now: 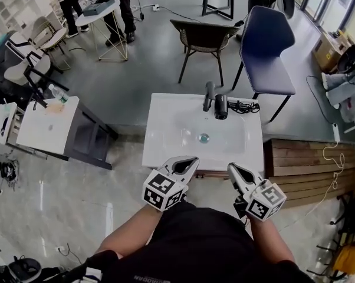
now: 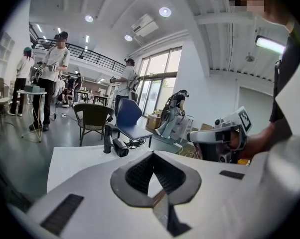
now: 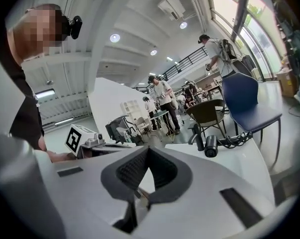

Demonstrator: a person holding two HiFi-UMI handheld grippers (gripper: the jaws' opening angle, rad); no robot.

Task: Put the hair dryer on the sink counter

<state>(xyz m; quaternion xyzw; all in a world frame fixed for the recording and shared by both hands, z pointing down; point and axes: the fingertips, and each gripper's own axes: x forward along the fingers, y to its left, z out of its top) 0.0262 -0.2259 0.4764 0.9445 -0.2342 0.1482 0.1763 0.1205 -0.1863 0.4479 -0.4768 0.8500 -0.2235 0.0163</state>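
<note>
Hair dryer (image 1: 221,106) resting beside the faucet (image 1: 209,95)

You have it lying on the white desk (image 1: 163,140), just right of the faucet, with its cord (image 1: 244,106) bunched further right. Your left claw (image 1: 191,161) and right claw (image 1: 232,168) are both pressed together, empty, well apart from the faucet.

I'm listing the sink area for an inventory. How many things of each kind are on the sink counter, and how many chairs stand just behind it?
On the sink counter:
Hair dryer: 1
Faucet: 1
Just behind it:
Chairs: 2, the brown chair and the blue chair
Total: 4
</note>
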